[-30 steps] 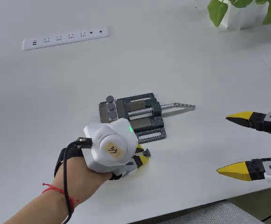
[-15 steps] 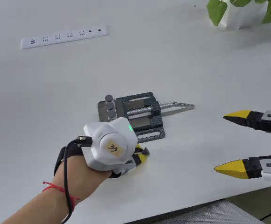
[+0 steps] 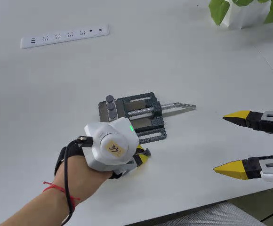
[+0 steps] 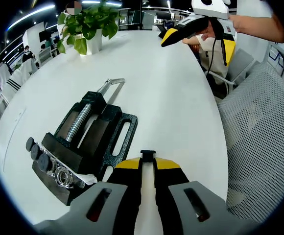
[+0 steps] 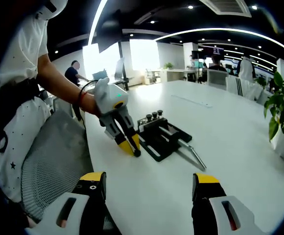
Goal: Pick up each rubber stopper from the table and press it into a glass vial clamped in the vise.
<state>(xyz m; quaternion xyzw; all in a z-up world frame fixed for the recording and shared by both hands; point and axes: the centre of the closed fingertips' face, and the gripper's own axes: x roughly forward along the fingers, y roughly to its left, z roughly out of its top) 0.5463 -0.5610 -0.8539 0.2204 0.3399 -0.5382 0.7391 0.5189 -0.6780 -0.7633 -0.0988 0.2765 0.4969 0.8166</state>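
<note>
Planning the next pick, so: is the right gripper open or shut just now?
Open. In the head view and in its own view, the right gripper has its yellow-tipped jaws wide apart, with nothing between them.

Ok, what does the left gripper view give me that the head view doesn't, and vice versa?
Left gripper view adds the glass vials side-on under their seated stoppers, and a mesh chair. Head view adds the power strip and the hand holding the left gripper. Both share the vise, the plant, the open right gripper and a small dark piece, likely another stopper, pinched at the left gripper's tips.
</note>
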